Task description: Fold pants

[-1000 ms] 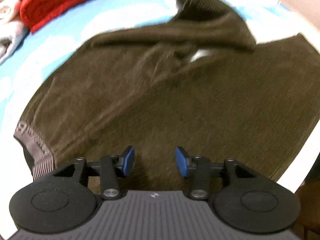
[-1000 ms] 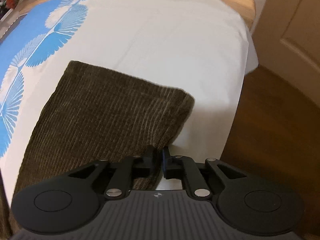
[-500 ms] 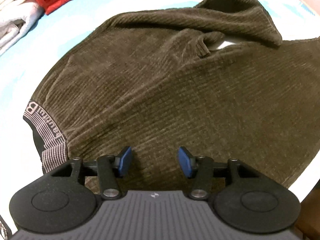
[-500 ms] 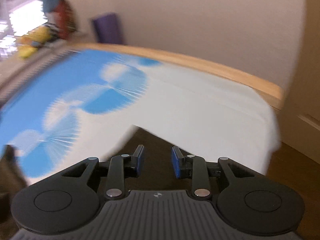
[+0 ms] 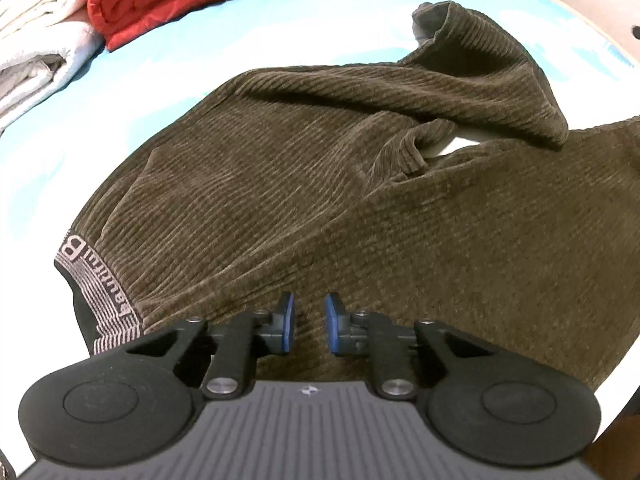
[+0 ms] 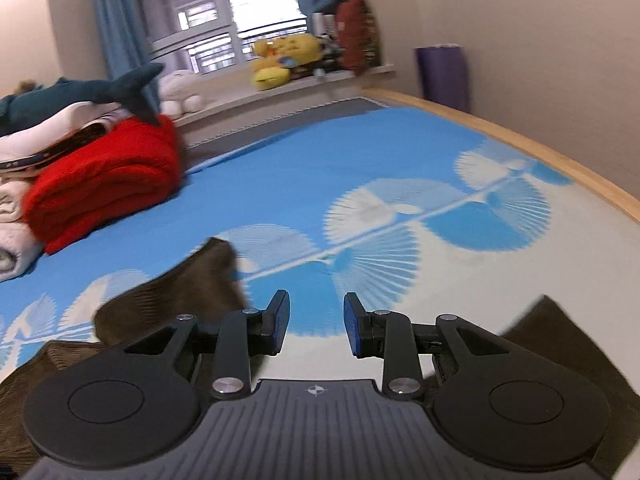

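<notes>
Brown corduroy pants [image 5: 320, 168] lie spread on the blue and white bed sheet [image 5: 240, 40], the grey lettered waistband [image 5: 100, 304] at the left and one leg folded back at the top right. My left gripper [image 5: 308, 322] sits low on the cloth near the waist, its jaws closing with a ridge of the fabric pinched between the blue pads. My right gripper [image 6: 316, 322] hangs above the sheet, open, with nothing between its fingers. Parts of the pants [image 6: 180, 296] show below it to the left and at the lower right.
A folded red blanket [image 6: 104, 176] and a stack of white towels [image 5: 36, 52] lie at the bed's far left, with a plush shark [image 6: 80, 92] on top. The bed's wooden edge [image 6: 560, 160] runs along the right. Plush toys sit on the window sill.
My left jaws have narrowed onto the pants near the waist. My right gripper let go of the leg hem, opened, rose and swung away, now looking across the bed.
</notes>
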Demonstrator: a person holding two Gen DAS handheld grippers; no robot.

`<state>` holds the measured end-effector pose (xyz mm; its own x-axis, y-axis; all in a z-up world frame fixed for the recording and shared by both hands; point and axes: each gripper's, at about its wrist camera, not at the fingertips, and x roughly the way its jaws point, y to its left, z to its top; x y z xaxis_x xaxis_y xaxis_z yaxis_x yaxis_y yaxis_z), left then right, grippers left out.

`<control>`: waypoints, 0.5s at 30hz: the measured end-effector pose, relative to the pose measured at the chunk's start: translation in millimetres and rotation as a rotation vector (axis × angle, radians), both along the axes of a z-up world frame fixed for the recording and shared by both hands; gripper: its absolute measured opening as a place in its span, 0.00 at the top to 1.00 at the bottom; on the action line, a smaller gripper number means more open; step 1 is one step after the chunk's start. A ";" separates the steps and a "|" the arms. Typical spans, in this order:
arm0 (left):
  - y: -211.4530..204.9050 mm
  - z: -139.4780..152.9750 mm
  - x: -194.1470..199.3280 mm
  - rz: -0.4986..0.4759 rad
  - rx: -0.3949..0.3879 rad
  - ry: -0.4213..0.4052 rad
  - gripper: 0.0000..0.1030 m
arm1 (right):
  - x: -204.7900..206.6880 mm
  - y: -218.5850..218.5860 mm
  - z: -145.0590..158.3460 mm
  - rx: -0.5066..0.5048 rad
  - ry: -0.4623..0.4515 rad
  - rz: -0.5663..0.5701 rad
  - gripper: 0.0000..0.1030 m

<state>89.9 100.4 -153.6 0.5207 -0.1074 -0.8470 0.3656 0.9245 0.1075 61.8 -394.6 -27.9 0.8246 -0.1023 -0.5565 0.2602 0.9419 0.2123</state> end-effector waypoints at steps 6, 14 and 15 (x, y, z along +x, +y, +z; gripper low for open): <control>3.0 3.8 8.8 0.045 -0.009 -0.019 0.82 | 27.3 36.2 0.7 0.024 0.034 0.065 0.70; -1.7 16.5 11.6 0.052 -0.056 -0.060 0.88 | 55.7 38.1 -28.7 0.222 0.069 0.041 1.00; -4.1 16.3 11.3 0.042 -0.054 -0.062 0.89 | 58.6 37.2 -34.4 0.240 0.069 0.026 1.00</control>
